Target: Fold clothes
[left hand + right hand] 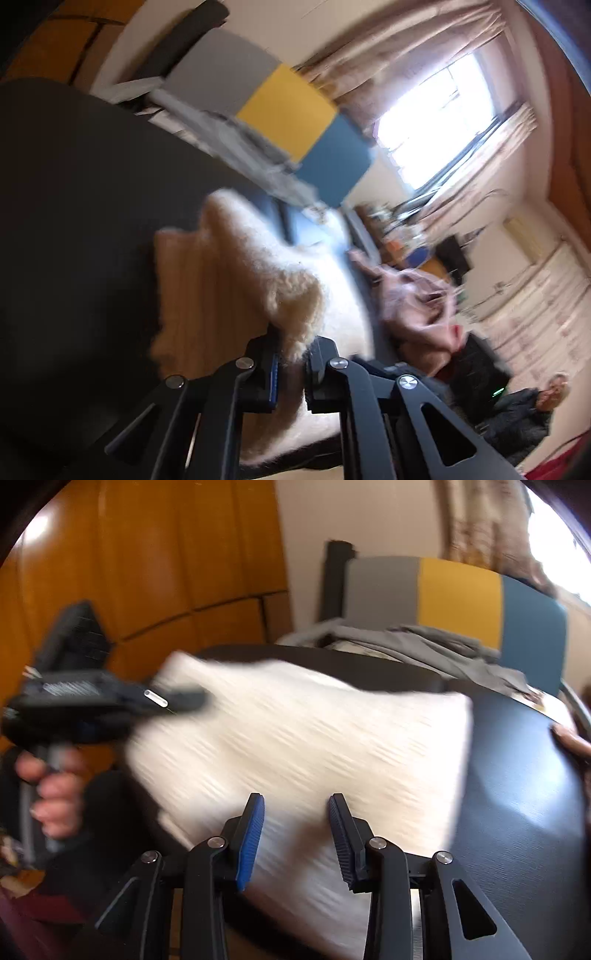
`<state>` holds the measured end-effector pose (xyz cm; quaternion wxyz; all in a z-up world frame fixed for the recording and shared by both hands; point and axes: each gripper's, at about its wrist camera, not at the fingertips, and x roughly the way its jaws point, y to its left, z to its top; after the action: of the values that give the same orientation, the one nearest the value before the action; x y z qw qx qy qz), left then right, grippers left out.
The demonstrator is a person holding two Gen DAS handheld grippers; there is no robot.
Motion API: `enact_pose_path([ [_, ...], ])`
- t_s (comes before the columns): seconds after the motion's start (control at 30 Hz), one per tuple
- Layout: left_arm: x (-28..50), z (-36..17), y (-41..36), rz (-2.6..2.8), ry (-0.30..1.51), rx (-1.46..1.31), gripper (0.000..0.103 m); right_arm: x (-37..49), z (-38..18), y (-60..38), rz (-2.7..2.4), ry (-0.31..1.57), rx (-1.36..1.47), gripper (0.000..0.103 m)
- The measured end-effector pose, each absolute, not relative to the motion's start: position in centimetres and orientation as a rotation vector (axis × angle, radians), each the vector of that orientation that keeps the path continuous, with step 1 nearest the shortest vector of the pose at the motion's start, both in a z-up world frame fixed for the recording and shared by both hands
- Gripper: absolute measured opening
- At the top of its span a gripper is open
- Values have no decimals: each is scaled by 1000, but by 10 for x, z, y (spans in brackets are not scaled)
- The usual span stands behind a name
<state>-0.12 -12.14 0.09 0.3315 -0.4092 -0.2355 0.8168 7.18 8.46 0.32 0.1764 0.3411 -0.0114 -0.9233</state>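
No text, label, brand, number or sign can be read in either view; both are blurred by motion.

Cream knit garment [295,738] — on dark table [524,782].

In the right wrist view, a knitted garment [295,738] is spread on the table [524,775] across the middle of the frame, with the right gripper [295,834] placed over its lower edge at the bottom centre and the left gripper [177,699] set at its upper left corner, gripped by a hand [55,786] at the far left. Behind the table, a heap of clothes [424,646] is piled before a panelled board [461,594] at the upper right. In the left wrist view, a fold of the garment [280,295] is pinched in the left gripper [291,373] at the bottom centre, and another garment [417,306] is seen to its right.
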Motion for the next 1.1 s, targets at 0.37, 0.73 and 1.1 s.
enact_pose_path([
  [0.37, 8, -64, -146, 2111, -728, -1133, 11, 79, 6, 104, -2527, -211, 993, 39],
  [0.73, 1, -73, -156, 2142, -691, -1106, 13, 84, -8, 126, -2506, -258, 1111, 35],
  [1.1, 9, -70, -158, 2192, -617, -1081, 14, -17, 34, 125, -2610, -146, 1045, 24],
])
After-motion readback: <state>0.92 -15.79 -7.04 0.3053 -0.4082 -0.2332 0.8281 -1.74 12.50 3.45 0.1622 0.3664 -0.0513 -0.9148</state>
